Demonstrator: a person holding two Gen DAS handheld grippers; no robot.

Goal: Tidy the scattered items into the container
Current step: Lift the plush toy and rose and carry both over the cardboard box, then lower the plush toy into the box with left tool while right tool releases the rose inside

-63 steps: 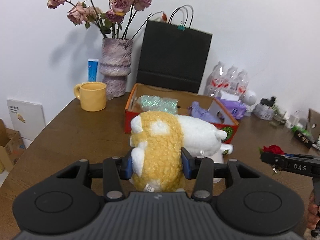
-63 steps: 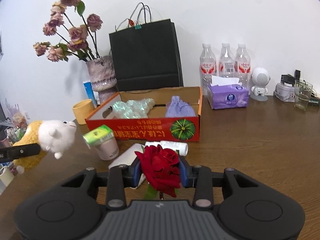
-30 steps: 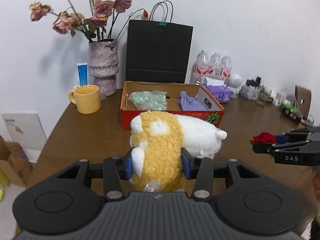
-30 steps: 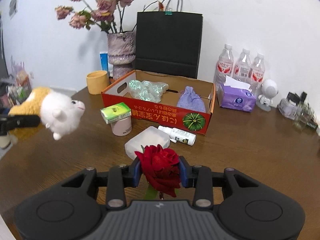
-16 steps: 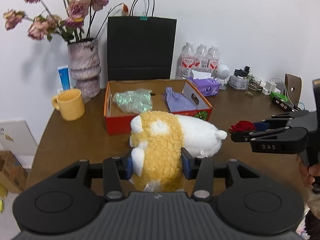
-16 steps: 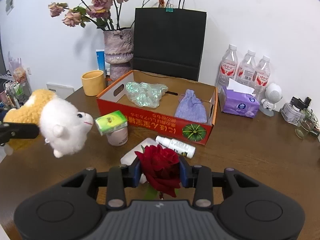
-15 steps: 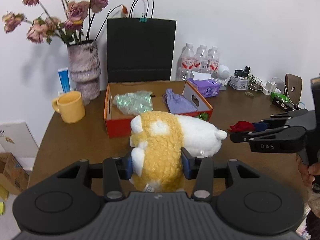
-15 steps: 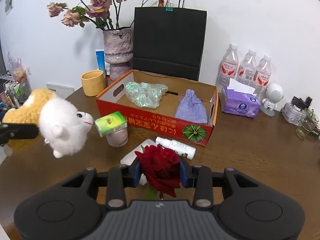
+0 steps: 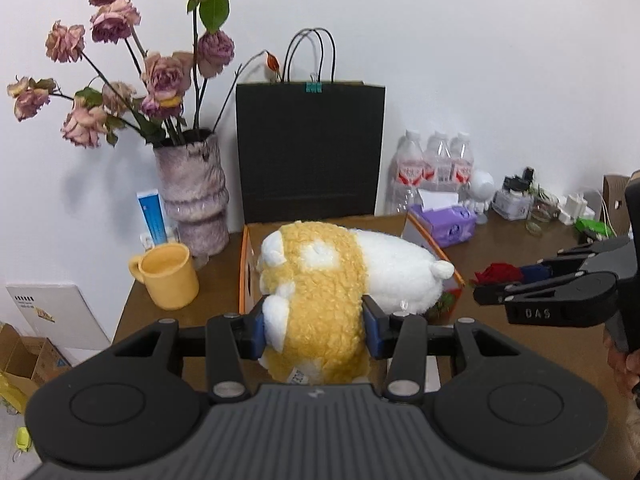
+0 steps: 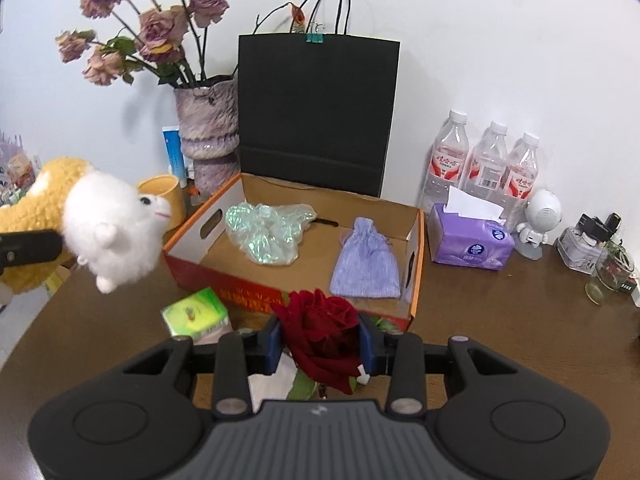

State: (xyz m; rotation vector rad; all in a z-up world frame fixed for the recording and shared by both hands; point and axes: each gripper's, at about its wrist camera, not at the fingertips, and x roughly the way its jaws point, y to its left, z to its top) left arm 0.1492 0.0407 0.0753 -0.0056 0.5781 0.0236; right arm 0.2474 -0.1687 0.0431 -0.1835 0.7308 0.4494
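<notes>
My left gripper [image 9: 313,327] has its jaws clenched on the plush [image 9: 320,304], held in the air ahead of the box [image 10: 416,280]. My right gripper [image 10: 319,346] grasps the rose [image 10: 320,336] just short of the box's near wall. Past the right jaws the box floor lies open between the foil wad [image 10: 268,236] and the pouch [image 10: 366,264]. A green carton [image 10: 196,314] sits left of them on the counter [image 10: 500,320]. Only the right view shows inside the box; the plush blocks the left.

Black ribbed claw [image 9: 313,326], blue pads [image 9: 259,327]
</notes>
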